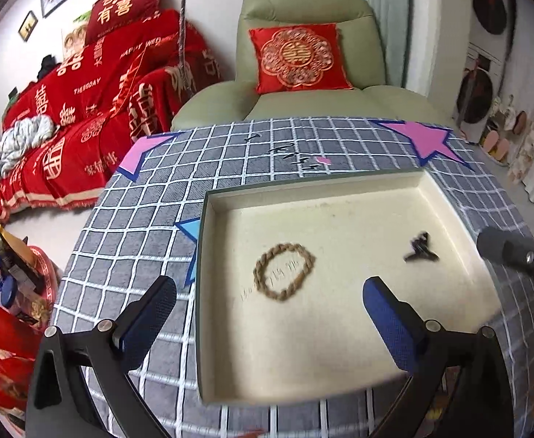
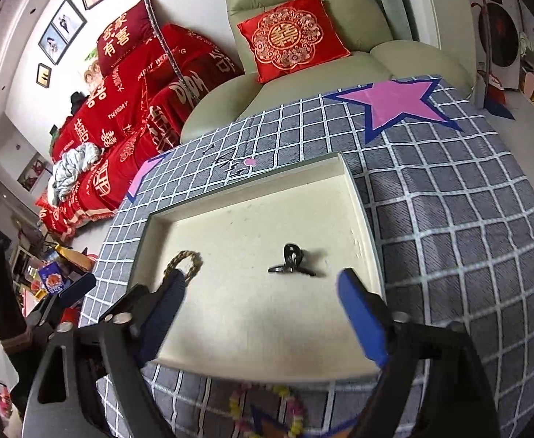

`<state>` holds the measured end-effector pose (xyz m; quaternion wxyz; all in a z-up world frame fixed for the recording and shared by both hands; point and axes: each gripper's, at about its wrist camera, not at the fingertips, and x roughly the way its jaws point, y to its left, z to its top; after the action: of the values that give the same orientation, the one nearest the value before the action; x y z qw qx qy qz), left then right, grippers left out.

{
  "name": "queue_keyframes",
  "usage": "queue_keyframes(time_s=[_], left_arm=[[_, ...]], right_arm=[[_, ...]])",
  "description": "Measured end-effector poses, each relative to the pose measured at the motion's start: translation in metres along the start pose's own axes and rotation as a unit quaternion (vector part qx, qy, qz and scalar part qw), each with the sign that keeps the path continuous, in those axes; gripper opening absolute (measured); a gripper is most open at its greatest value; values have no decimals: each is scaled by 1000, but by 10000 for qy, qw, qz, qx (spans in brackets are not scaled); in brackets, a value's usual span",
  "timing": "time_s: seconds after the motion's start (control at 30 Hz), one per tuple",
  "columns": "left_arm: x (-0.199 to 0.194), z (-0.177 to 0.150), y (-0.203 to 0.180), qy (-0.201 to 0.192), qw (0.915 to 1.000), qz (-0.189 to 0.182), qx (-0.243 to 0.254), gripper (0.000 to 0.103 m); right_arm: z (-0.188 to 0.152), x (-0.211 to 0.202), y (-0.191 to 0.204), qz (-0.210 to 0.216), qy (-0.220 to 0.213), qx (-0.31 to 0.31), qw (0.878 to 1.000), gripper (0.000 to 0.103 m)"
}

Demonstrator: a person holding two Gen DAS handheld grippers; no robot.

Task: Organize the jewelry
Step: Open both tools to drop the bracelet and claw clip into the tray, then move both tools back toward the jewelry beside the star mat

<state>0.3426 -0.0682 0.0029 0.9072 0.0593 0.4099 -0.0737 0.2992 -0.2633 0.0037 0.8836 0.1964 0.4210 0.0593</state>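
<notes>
Two pieces lie in one tray (image 1: 208, 292), a rope bracelet (image 1: 284, 272) and seemingly a dark clip (image 1: 421, 247); both hand-held grippers (image 1: 268, 308) (image 2: 263, 294) released.

**What is on the table**

The table wears a grey cloth (image 1: 150, 255) with white squares. A flat cream tray (image 1: 340, 343) sits on it. Pink star stickers (image 2: 394, 106) lie at the far corners. A bead bracelet (image 2: 267, 408) lies on the near edge.

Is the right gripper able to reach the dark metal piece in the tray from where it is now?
Probably yes. The right gripper is open above the tray, and the dark metal piece lies just ahead between its fingers with nothing over it. The rope bracelet sits off to the left.
</notes>
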Motion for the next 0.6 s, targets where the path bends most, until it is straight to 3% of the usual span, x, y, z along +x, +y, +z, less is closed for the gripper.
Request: queue_keyframes(time_s=[0.1, 0.17, 0.23, 0.6], left_arm=[[-19, -15, 3, 59, 9999, -118, 14, 103], [-28, -25, 3, 150, 9997, -190, 48, 103], [-39, -40, 3, 212, 9995, -236, 60, 103], [-87, -120, 8, 478, 9986, -189, -159, 103]], right_arm=[[-9, -16, -2, 93, -56, 81, 9999, 93], [-17, -30, -2, 203, -101, 114, 9997, 103], [-25, -44, -2, 248, -169, 102, 9995, 103], [-91, -99, -5, -237, 65, -179, 9995, 103]])
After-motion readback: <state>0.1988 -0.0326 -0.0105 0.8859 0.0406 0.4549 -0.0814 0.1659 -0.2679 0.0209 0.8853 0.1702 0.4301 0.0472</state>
